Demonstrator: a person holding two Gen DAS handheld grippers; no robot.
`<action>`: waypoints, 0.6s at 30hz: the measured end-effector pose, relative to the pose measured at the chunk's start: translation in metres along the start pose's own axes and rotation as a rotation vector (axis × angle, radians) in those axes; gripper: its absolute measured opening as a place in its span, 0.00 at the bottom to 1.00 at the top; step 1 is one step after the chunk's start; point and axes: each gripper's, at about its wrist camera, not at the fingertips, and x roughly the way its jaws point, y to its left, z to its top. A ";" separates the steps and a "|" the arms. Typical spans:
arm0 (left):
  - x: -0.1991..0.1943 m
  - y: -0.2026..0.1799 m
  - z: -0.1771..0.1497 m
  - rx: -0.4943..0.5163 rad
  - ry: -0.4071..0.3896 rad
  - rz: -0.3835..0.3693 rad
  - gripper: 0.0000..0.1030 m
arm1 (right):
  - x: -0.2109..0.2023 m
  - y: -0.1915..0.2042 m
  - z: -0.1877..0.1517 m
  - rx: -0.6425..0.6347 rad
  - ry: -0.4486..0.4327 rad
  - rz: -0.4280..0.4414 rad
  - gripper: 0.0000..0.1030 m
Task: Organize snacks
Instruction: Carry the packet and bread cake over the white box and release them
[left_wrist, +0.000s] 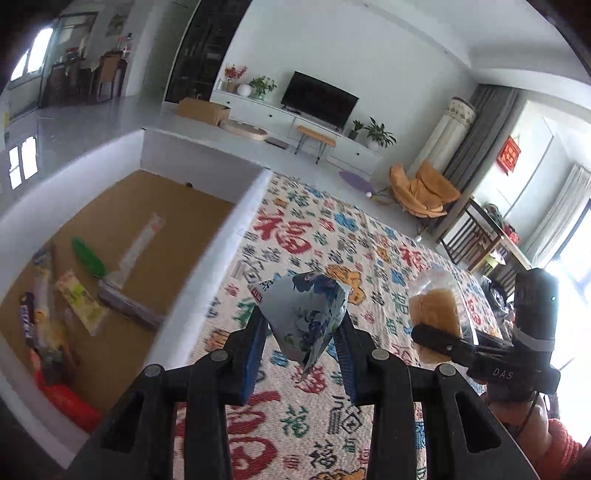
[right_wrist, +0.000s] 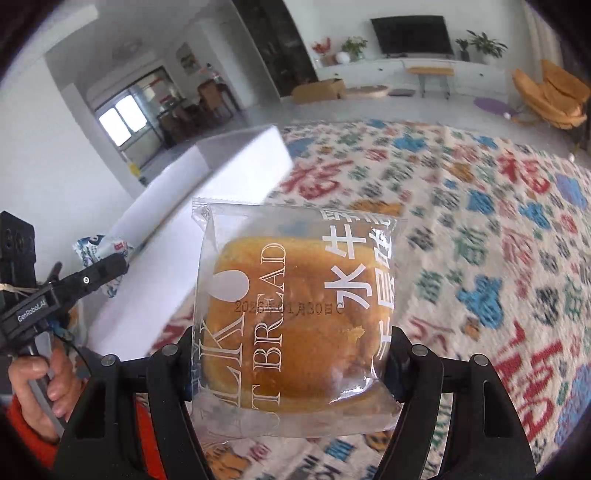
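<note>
Between the pads of the right gripper (right_wrist: 291, 373) sits one bread packet (right_wrist: 295, 310), a clear wrapper printed "BREAD" around a single golden bun; the jaws press on its two side edges, low on the wrapper, so the packet stands upright and clear of the patterned cloth (right_wrist: 480, 236) below. One blue-and-white snack packet (left_wrist: 306, 317) is clamped likewise in the left gripper (left_wrist: 303, 354), pinched at its lower corner so that the upper part fans out above the blue pads. Both packets are carried off the surface, which suggests transport toward the white box (left_wrist: 218, 251) rather than placement on the cloth. From the left wrist view the box lies just left of the left gripper, its brown floor exposed and its near wall close to the fingers. Inside it lie roughly eight snacks, grouped toward the near left corner: one green stick packet (left_wrist: 88, 258), one long clear strip (left_wrist: 142, 240), one grey bar (left_wrist: 129, 306), one yellow-green sachet (left_wrist: 81, 299), one red packet (left_wrist: 66, 400) and several overlapping bars whose count cannot be fixed. The right gripper holds its packet to the right of the left one, well apart from the box.
</note>
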 end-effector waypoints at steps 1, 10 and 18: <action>-0.009 0.012 0.010 0.002 -0.013 0.043 0.35 | 0.006 0.020 0.015 -0.033 -0.008 0.027 0.73; -0.025 0.122 0.046 -0.030 0.000 0.409 0.56 | 0.102 0.190 0.126 -0.226 0.020 0.182 0.76; -0.023 0.120 0.024 0.012 -0.029 0.483 0.95 | 0.138 0.225 0.139 -0.282 0.028 0.083 0.86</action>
